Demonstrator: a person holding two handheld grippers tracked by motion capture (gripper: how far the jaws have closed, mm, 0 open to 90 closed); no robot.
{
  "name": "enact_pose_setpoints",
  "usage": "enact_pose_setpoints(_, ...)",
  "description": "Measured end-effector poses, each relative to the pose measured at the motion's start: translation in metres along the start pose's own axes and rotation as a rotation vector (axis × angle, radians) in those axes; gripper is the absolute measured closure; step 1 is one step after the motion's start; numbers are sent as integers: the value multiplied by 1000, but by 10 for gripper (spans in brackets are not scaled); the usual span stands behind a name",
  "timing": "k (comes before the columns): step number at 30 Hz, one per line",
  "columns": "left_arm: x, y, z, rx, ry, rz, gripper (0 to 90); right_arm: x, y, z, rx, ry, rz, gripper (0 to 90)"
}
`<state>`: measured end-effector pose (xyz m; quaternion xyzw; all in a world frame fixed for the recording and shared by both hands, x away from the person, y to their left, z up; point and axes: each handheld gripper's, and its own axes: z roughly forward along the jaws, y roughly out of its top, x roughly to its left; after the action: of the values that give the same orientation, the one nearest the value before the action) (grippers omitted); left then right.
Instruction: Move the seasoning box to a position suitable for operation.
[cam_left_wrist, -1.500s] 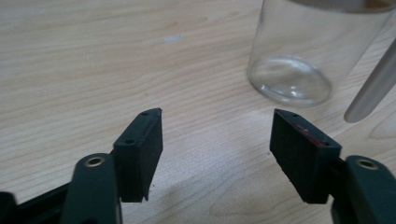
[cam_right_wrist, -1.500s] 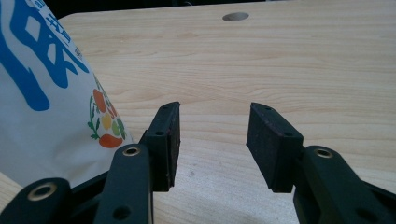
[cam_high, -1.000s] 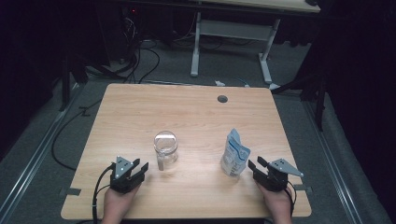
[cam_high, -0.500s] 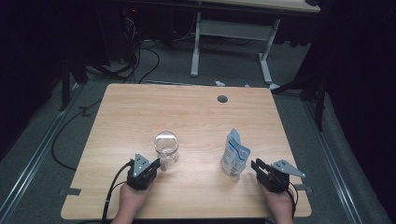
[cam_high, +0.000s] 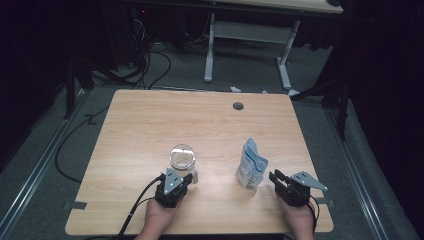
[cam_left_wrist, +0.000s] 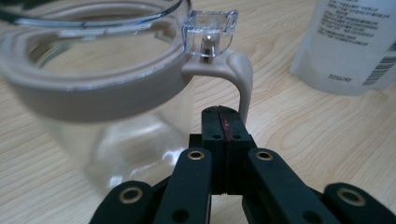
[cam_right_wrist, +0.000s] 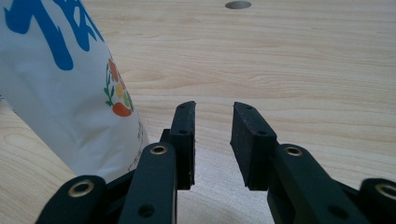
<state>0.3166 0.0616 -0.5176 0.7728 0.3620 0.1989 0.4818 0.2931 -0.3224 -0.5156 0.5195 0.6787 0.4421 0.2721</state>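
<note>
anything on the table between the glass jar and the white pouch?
Nothing: bare wood separates the glass jar from the white pouch, clearest in the high view. Both grippers sit nearer the person than that gap.

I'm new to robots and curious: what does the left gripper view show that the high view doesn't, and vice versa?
Left gripper view: the clear tab and beige handle on the beige-rimmed glass jar, the barcode on the white pouch, the left gripper, jaws shut and empty beside that handle. High view: the whole wooden table, its grey cable hole, black floor cables. Both: jar, pouch, left gripper, tabletop.
</note>
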Motion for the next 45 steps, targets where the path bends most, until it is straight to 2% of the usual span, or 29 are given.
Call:
enact_pose_setpoints(1,-4,3,5,-5,-3,-4,900,-1,0,0,-3,0,1,704)
enact_pose_setpoints(6,-8,6,10,-16,2,-21,900,-2,0,0,-4,2,2,704)
enact_pose_setpoints(8,-7,1,0,-14,12,-6,900,-2,0,-1,-5,3,-3,704)
enact_pose_setpoints(9,-7,1,0,-14,12,-6,900,-2,0,-1,-5,3,-3,704)
enact_pose_setpoints(11,-3,-7,-10,-4,26,-14,899,-2,-1,-1,-7,4,-5,702)
enact_pose_setpoints(12,5,-16,-23,7,45,-30,899,-2,-1,-1,-5,5,-8,698)
enact_pose_setpoints(13,5,-16,-23,7,45,-30,899,-2,-1,-1,-5,5,-8,698)
enact_pose_setpoints(14,13,-22,-34,11,80,-42,899,-3,-1,0,-2,3,-6,695)
enact_pose_setpoints(15,13,-22,-34,11,80,-42,899,-3,-1,0,-1,3,-7,695)
enact_pose_setpoints(16,24,-25,-42,7,111,-59,899,-3,-1,1,1,3,-3,695)
enact_pose_setpoints(17,24,-25,-42,7,111,-59,899,-3,-1,1,1,3,-3,695)
enact_pose_setpoints(18,36,-25,-45,15,134,-78,899,-2,-1,1,2,0,-2,692)
enact_pose_setpoints(19,36,-25,-45,15,134,-78,899,-2,-1,1,2,0,-2,692)
enact_pose_setpoints(22,56,-21,-40,14,168,-91,900,1,0,1,1,-6,-5,692)
enact_pose_setpoints(27,84,-4,-16,-9,193,-127,900,2,0,-1,-2,-13,-3,694)
enact_pose_setpoints(33,88,9,0,-27,177,-104,900,0,-2,0,1,-7,4,693)
enact_pose_setpoints(39,79,10,0,-33,153,-73,900,-1,-2,0,0,-1,5,691)
enact_pose_setpoints(42,76,8,-4,-47,158,-85,900,1,-1,0,-1,2,-3,691)
enact_pose_setpoints(45,73,7,-8,-48,160,-81,900,2,-1,-1,-2,1,-8,692)
